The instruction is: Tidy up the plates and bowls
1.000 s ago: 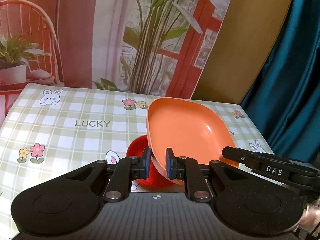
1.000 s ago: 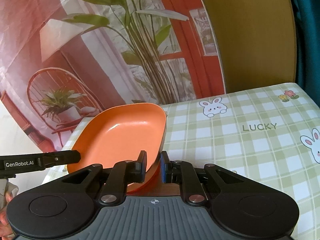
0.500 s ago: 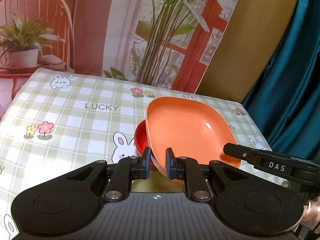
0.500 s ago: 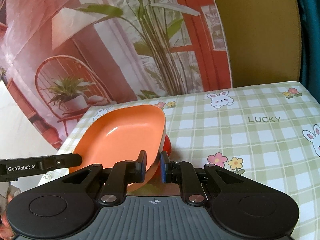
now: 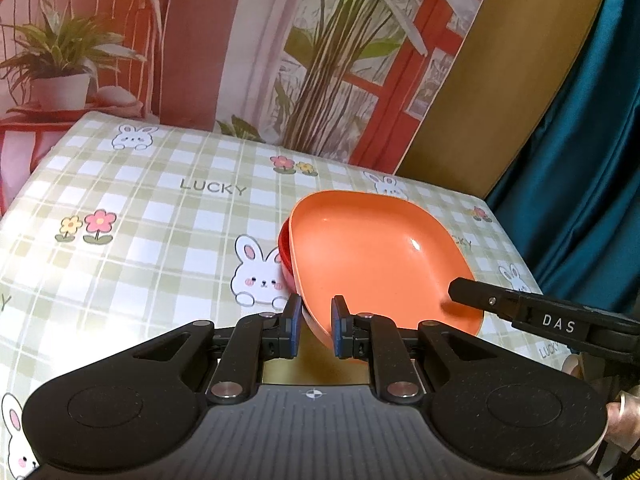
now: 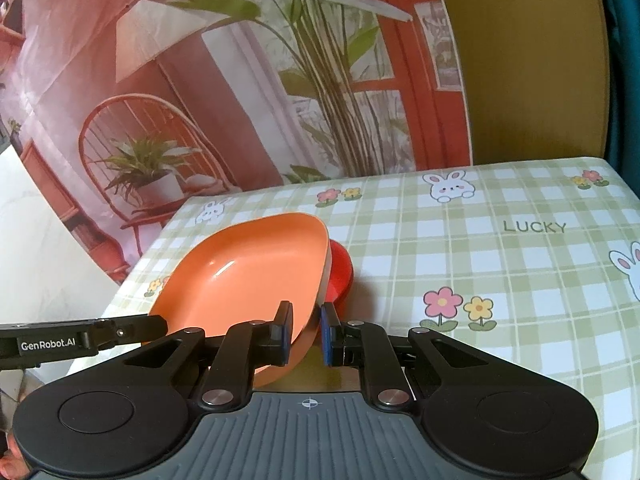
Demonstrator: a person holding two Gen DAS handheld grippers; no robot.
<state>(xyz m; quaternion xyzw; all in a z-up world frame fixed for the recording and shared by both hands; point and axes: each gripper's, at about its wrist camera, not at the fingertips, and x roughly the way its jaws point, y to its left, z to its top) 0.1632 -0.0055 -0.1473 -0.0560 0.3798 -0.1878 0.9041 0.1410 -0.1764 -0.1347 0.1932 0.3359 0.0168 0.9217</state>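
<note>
An orange squarish plate [image 5: 372, 256] is held between both grippers, one on each side. My left gripper [image 5: 314, 322] is shut on its near rim in the left wrist view. My right gripper [image 6: 305, 330] is shut on the opposite rim of the orange plate [image 6: 244, 276]. A red bowl [image 5: 285, 256] sits directly under the plate, mostly hidden; its edge also shows in the right wrist view [image 6: 339, 270]. Whether the plate rests on the bowl I cannot tell. Each gripper's finger shows in the other's view.
The table carries a green checked cloth [image 5: 160, 216] with rabbits, flowers and "LUCKY" print [image 6: 520, 240]. A printed backdrop stands behind the far edge. A teal curtain [image 5: 580, 140] hangs past the table's right side.
Both grippers have lowered the orange plate toward the table over the red bowl. The bowl is now nearly covered by the plate. Both grips stay shut.
</note>
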